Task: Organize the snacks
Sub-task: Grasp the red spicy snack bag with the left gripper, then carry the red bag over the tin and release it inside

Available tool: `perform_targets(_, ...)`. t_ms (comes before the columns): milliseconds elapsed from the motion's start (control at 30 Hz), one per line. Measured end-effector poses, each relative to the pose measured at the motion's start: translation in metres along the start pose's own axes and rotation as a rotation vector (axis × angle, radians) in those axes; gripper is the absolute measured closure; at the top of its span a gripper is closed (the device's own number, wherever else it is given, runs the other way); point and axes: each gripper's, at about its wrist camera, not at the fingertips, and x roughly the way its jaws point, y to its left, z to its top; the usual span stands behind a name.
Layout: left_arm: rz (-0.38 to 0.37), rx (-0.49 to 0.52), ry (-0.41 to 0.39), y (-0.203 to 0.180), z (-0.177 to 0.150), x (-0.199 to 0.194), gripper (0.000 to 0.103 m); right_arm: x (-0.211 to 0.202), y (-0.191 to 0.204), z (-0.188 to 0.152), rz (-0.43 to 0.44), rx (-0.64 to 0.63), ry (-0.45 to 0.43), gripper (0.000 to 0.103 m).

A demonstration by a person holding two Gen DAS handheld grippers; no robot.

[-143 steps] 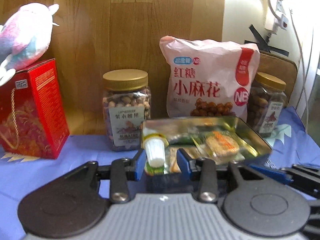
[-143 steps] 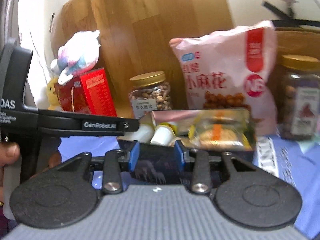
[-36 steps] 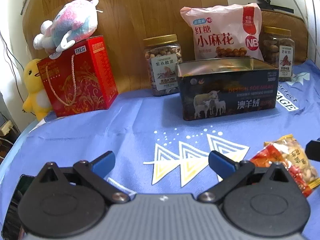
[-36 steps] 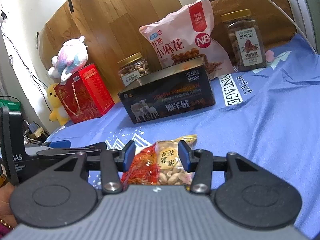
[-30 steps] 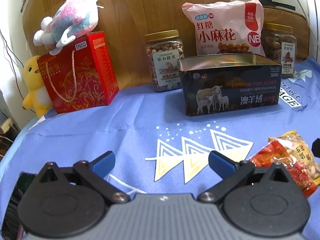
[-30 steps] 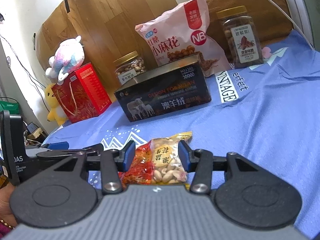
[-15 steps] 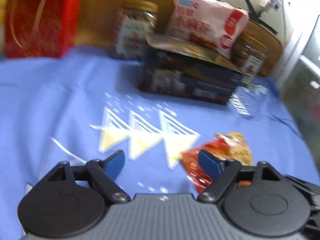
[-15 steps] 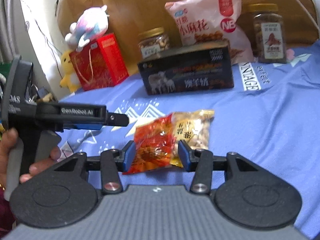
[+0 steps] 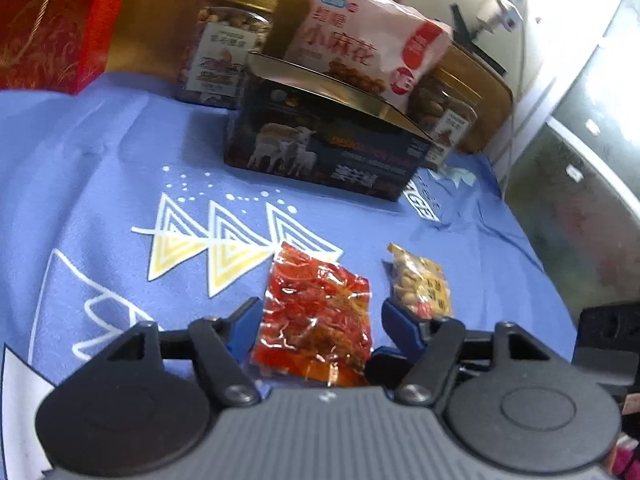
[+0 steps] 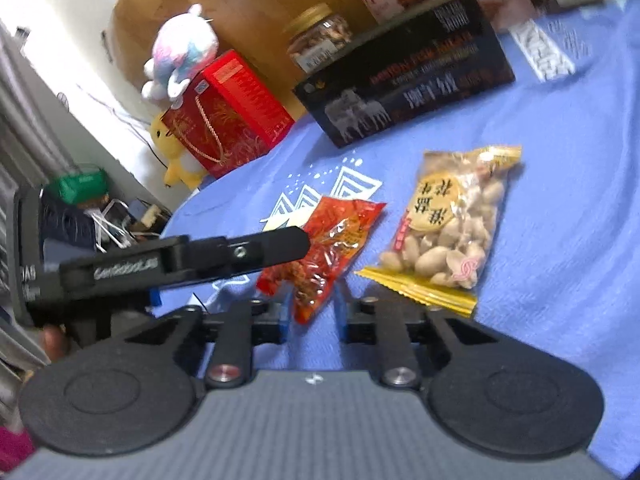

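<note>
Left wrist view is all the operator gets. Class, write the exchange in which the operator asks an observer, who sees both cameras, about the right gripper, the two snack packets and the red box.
Operator: I see only a black edge on my right. Where is the right gripper?
Observer: The right gripper has its jaws either side of the near corner of the red packet. I cannot tell if they pinch it.
Operator: Is the peanut packet between them too?
Observer: No. The peanut packet lies flat outside them, to their right, its yellow sealed end nearest.
Operator: The red box is cut off at the top. Anything on it?
Observer: A pink-and-blue plush toy sits on the red box.
</note>
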Motion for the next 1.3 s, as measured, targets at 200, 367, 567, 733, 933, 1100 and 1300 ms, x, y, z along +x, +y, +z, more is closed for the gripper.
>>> perform_targets(200,-0.087,-0.145,0.037,0.027,0.008,-0.002,0.077,-0.003,-0.002,0.004,-0.006,0.019,-0.031,0.08)
perform_targets(367,-0.173,-0.209,0.023,0.036,0.011,-0.007,0.081,-0.003,-0.014,0.008,0.046,0.094,-0.04,0.079)
perform_targets(567,-0.182,-0.18,-0.006,0.029,0.022,-0.014,0.081,-0.01,-0.006,0.018,0.067,0.091,-0.071,0.082)
perform_targets(733,-0.164,-0.115,-0.033,0.016,0.051,-0.013,0.081,-0.012,0.005,0.045,0.054,0.022,-0.12,0.082)
perform_targets(933,-0.137,-0.014,-0.095,-0.003,0.105,0.001,0.081,-0.007,0.009,0.097,0.03,-0.059,-0.198,0.082)
perform_targets(1100,-0.096,0.004,-0.105,0.001,0.144,0.03,0.081,0.016,0.001,0.141,-0.018,-0.104,-0.206,0.082)
perform_targets(1300,0.075,0.026,-0.152,0.003,0.169,0.062,0.08,0.053,-0.012,0.169,-0.11,-0.185,-0.226,0.076)
